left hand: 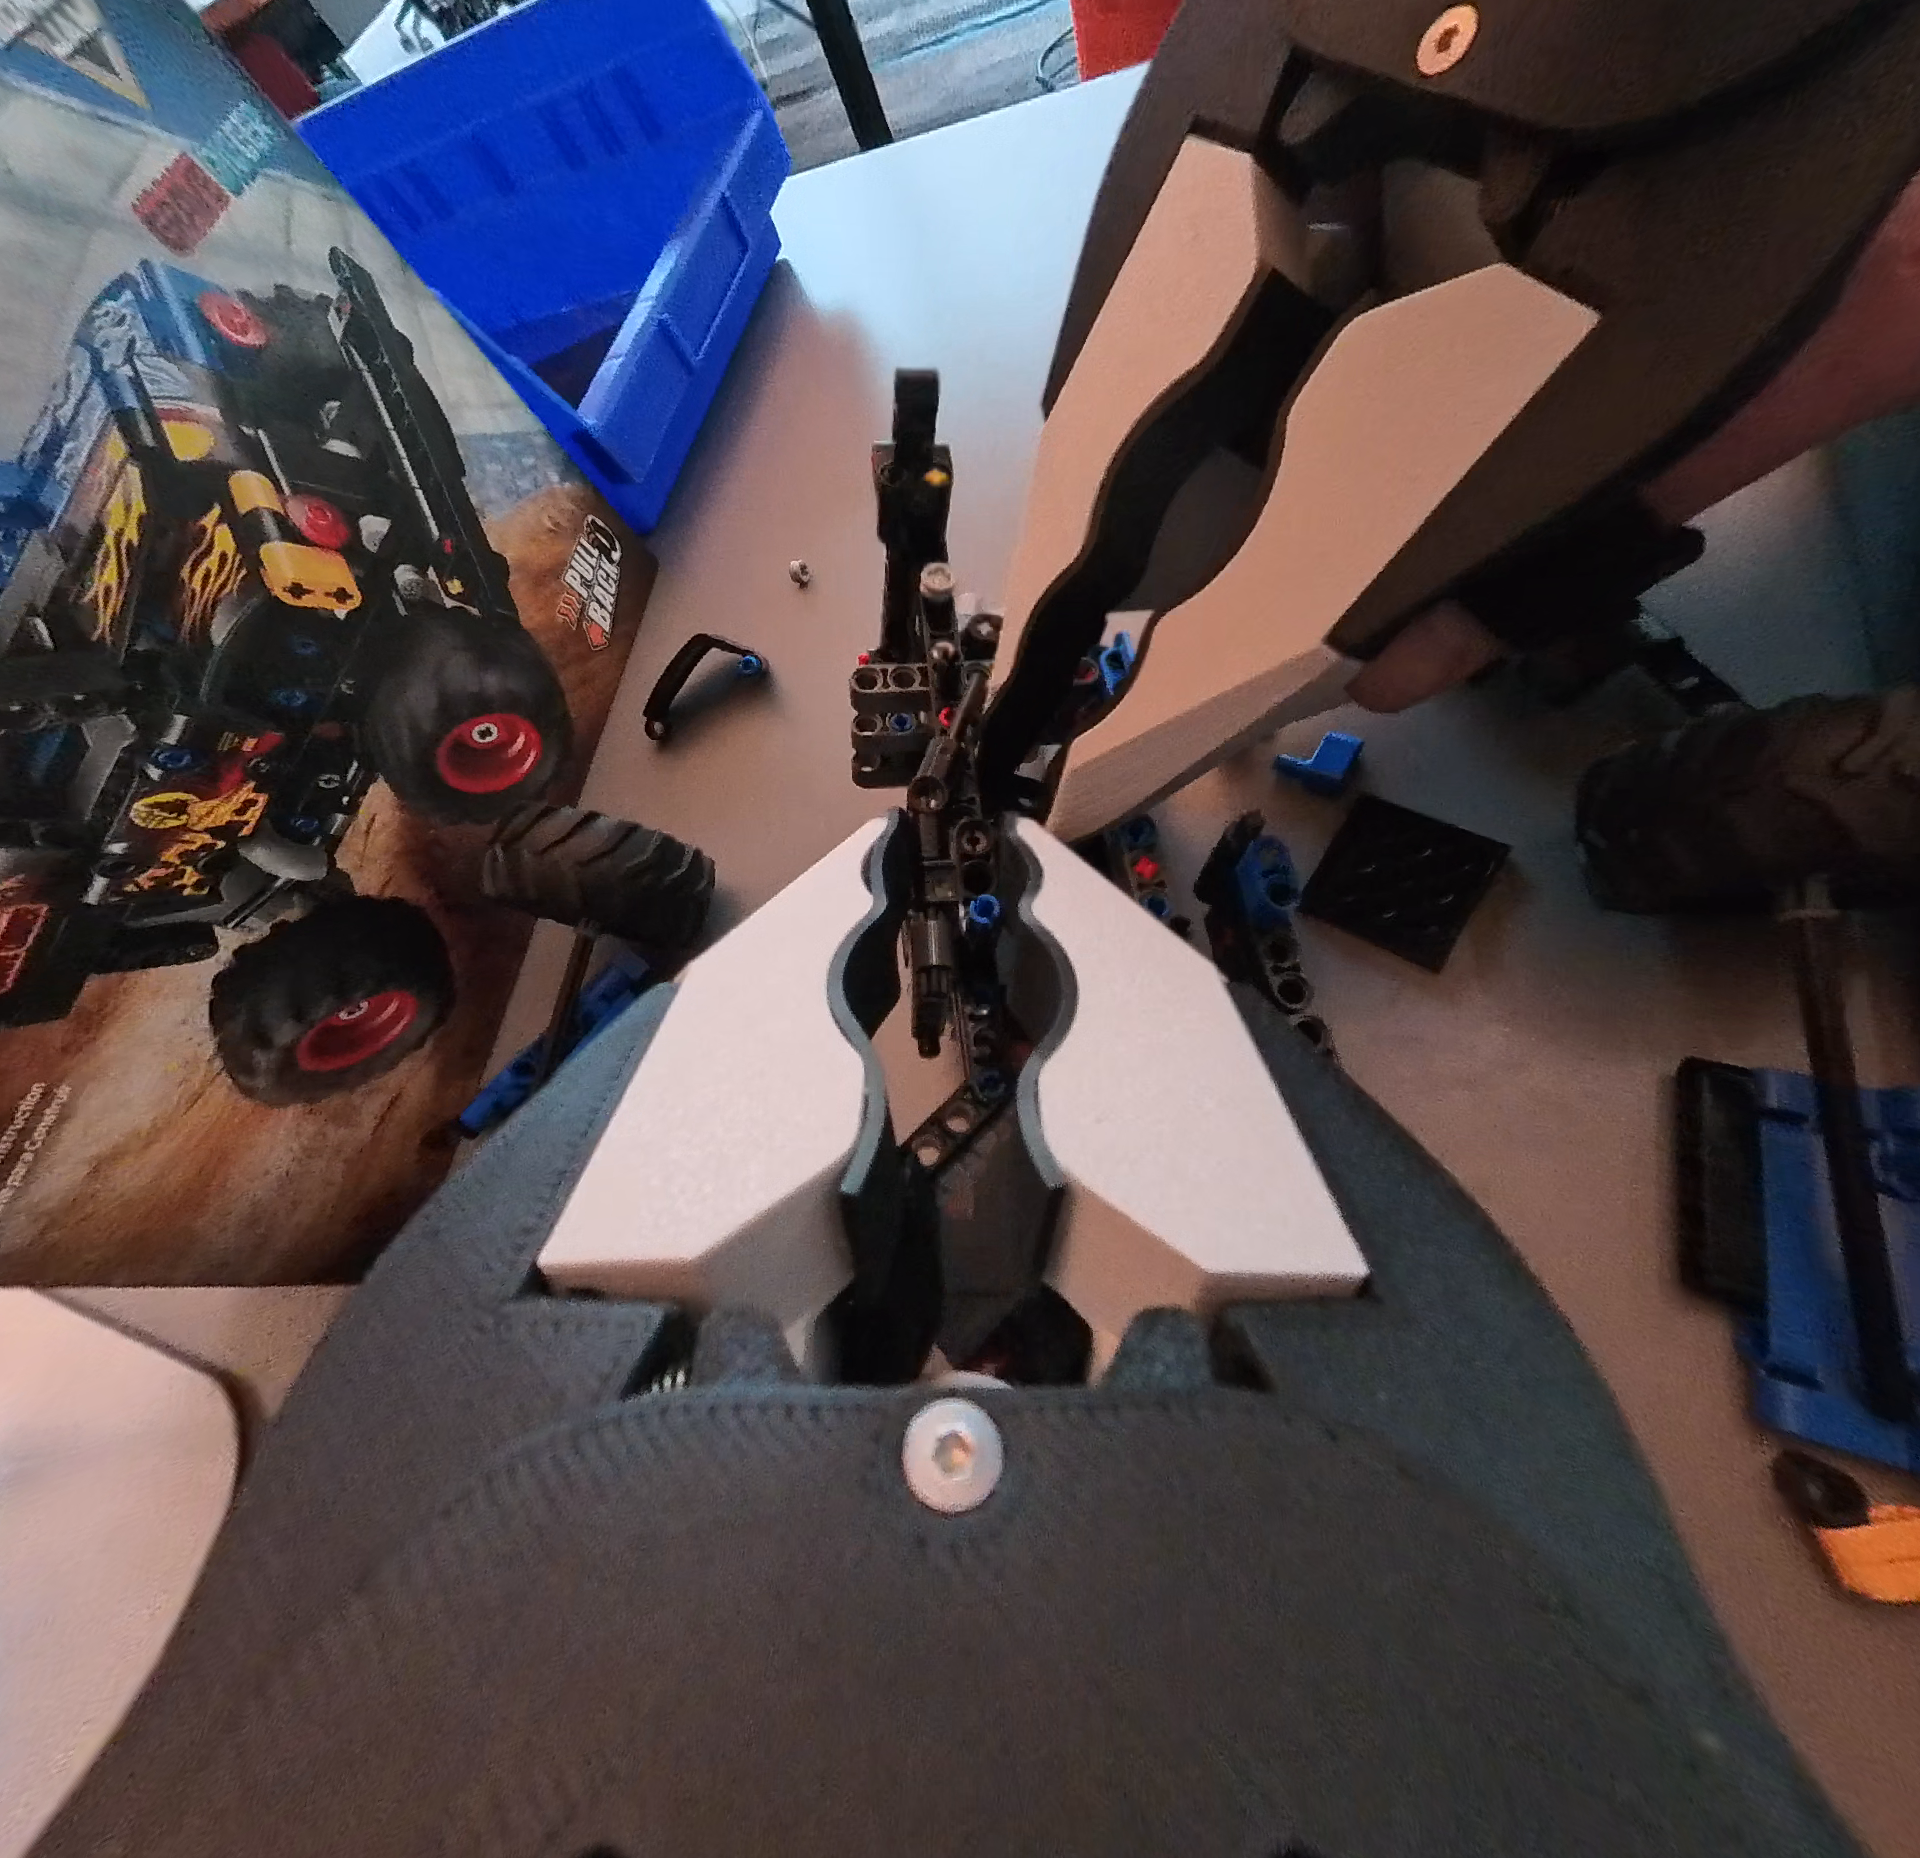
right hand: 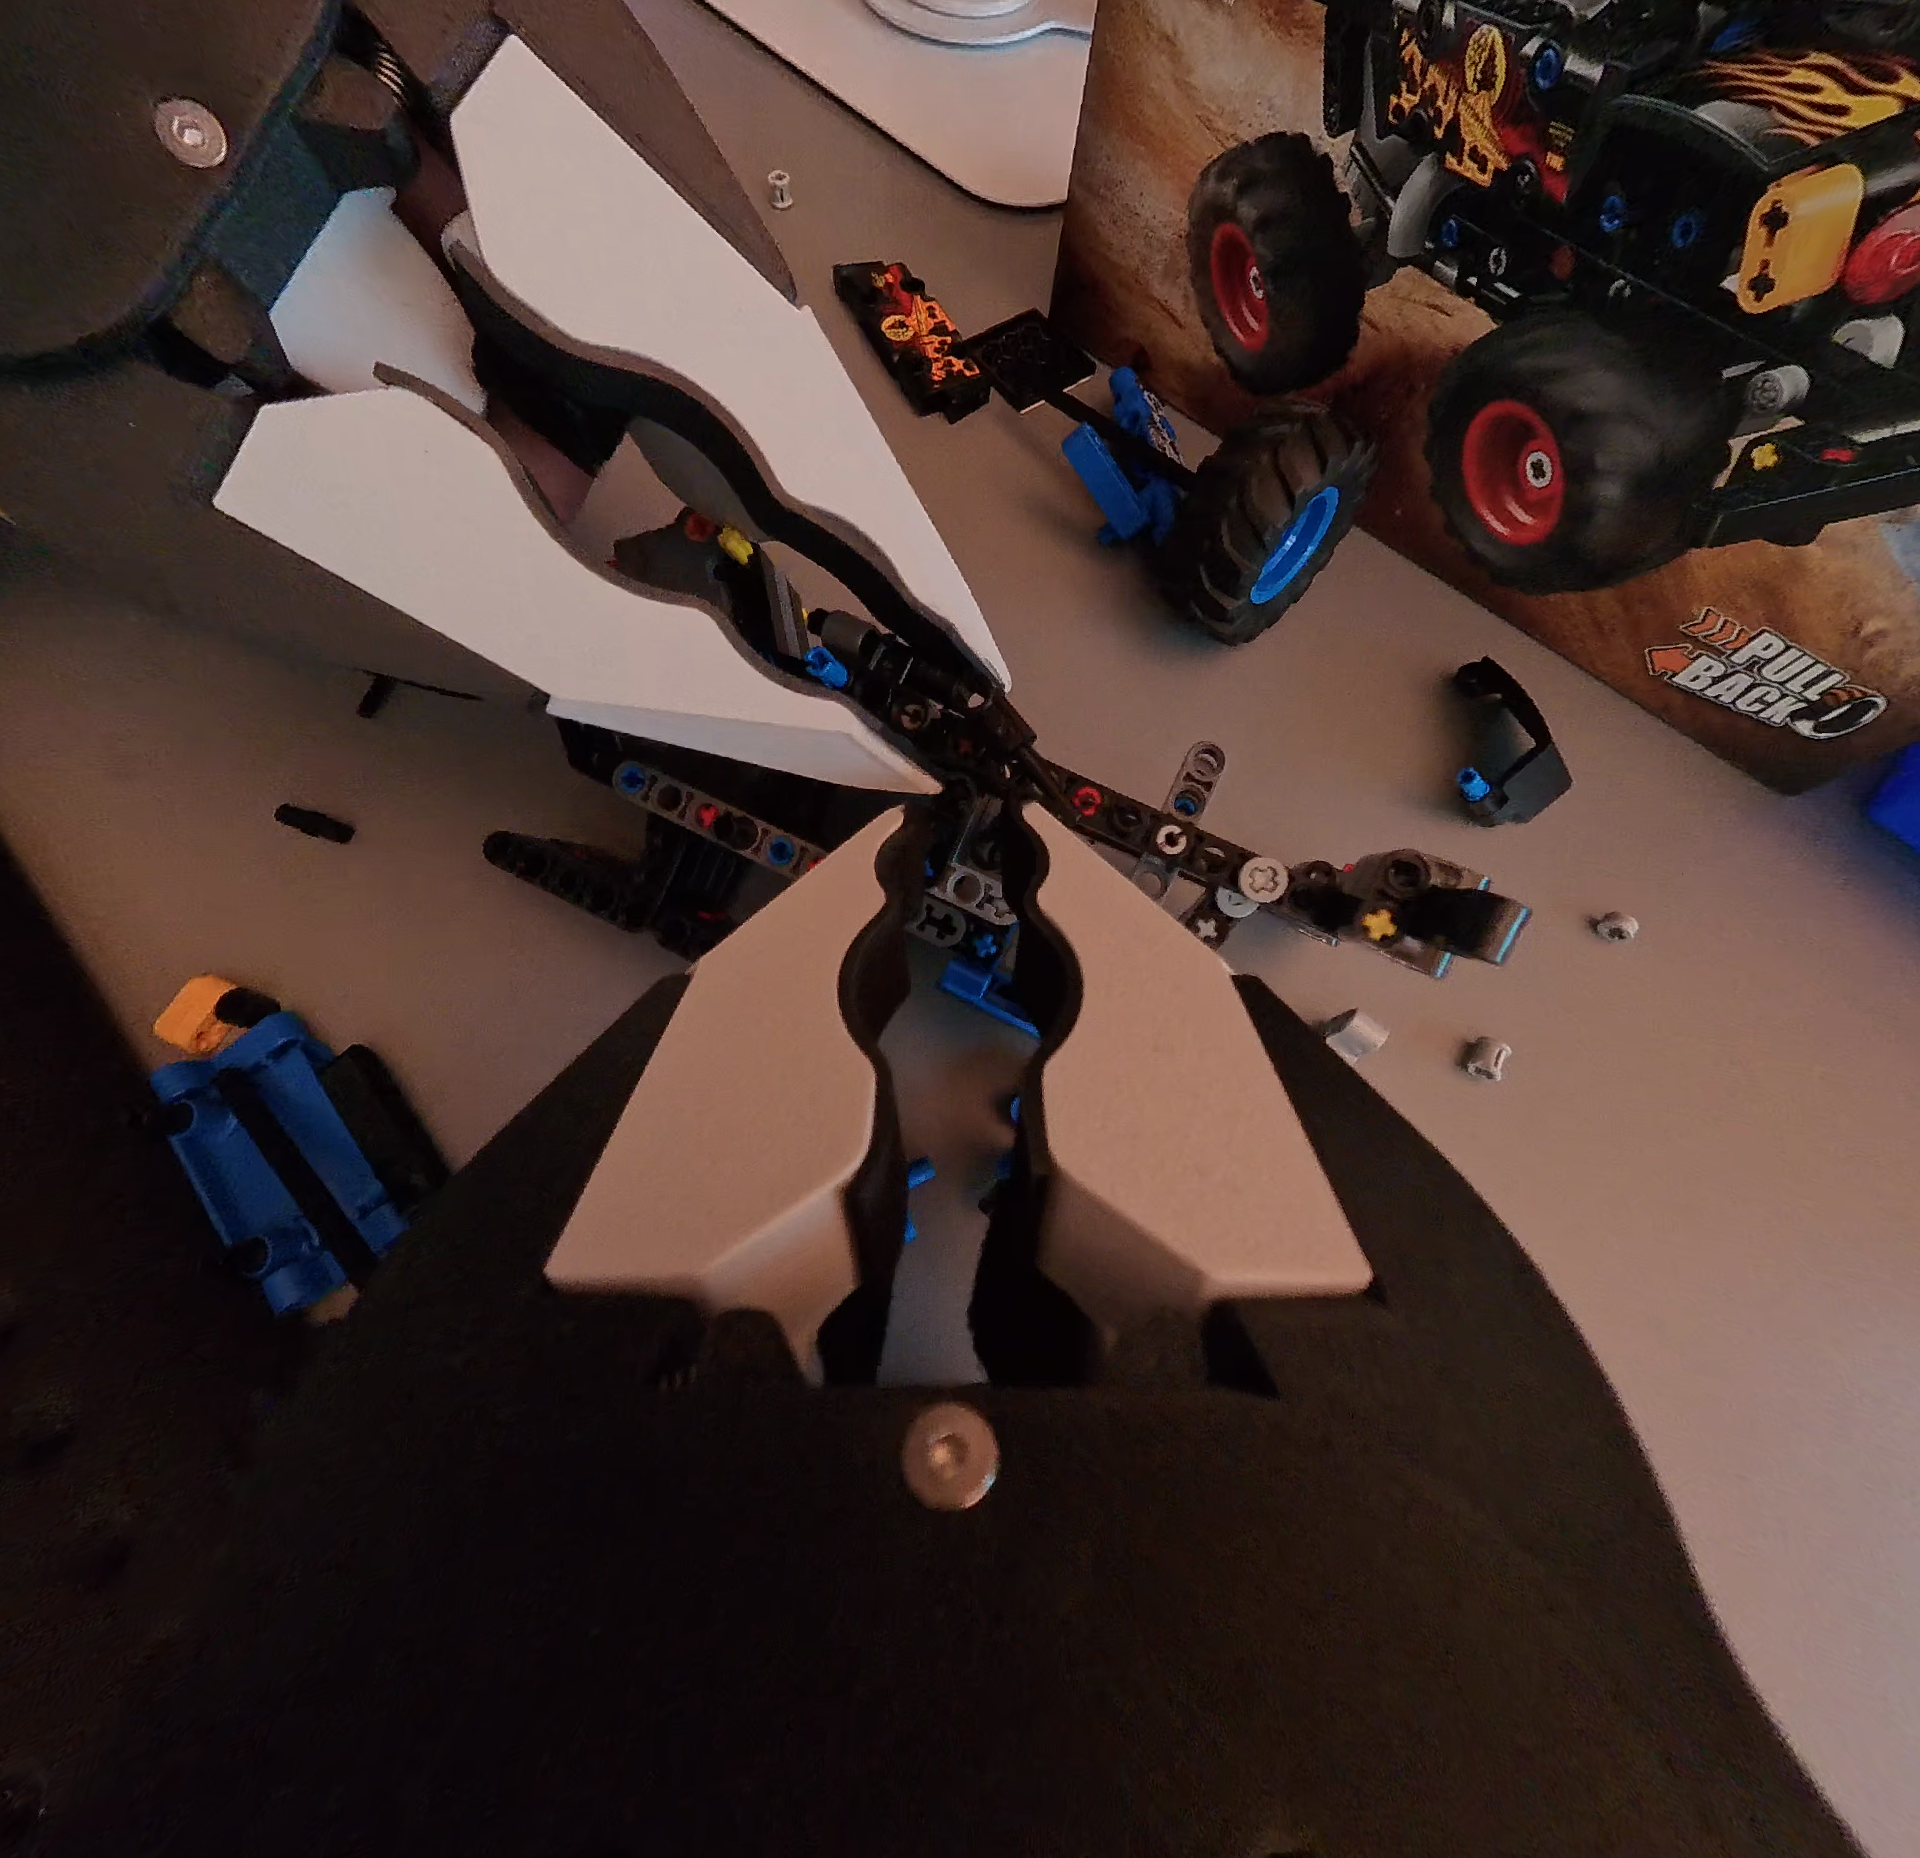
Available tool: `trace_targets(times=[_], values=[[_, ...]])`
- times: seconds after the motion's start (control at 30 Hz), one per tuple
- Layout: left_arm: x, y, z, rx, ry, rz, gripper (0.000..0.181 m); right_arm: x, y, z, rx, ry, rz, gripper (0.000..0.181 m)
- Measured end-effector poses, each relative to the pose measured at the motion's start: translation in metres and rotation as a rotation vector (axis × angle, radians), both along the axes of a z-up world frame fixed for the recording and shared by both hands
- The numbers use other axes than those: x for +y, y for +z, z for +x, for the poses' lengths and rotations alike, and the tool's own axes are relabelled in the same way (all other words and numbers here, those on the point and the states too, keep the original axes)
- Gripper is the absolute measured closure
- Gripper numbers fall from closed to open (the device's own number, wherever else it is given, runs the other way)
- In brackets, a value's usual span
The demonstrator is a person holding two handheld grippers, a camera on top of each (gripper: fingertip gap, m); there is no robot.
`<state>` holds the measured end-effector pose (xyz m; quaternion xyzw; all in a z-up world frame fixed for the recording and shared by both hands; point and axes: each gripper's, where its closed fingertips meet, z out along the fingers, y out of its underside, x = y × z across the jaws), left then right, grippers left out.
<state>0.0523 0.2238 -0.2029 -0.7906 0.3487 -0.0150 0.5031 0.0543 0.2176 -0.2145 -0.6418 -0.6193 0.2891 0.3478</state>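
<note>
Your left gripper (left hand: 951, 863) pinches the black perforated beam assembly (left hand: 940, 769) between wavy-edged pads, your right gripper (right hand: 961, 821) clamps its far end, and beyond lie a knobby rubber tyre (left hand: 597, 868) and glossy printed box (left hand: 208, 665).

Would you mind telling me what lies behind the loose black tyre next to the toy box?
In the right wrist view, behind the black tyre with the blue hub lie blue pieces and a black plate beside the toy box. The tyre hides whatever joins them.
</note>
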Motion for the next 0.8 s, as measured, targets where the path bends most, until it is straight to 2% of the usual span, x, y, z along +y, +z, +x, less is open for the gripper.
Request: trace_targets(times=[0.2, 0.37, 0.57, 0.77, 0.8], values=[[-0.001, 0.002, 0.003, 0.005, -0.002, 0.022, 0.171, 0.001, 0.000, 0.001, 0.009, -0.007, 0.017, 0.168], [-0.002, 0.004, 0.006, 0.253, 0.023, 0.122, 0.170, 0.000, 0.000, 0.002, 0.016, -0.011, 0.029, 0.168], [-0.002, 0.009, 0.003, -0.162, 0.032, -0.022, 0.171, 0.001, 0.000, -0.003, 0.021, -0.013, 0.069, 0.168], [-0.002, 0.014, 0.005, 0.187, 0.022, 0.160, 0.179, 0.001, -0.001, -0.001, 0.022, -0.013, 0.067, 0.168], [-0.002, 0.013, 0.003, 0.181, 0.020, 0.153, 0.178, 0.001, -0.001, -0.002, 0.022, -0.014, 0.067, 0.168]])
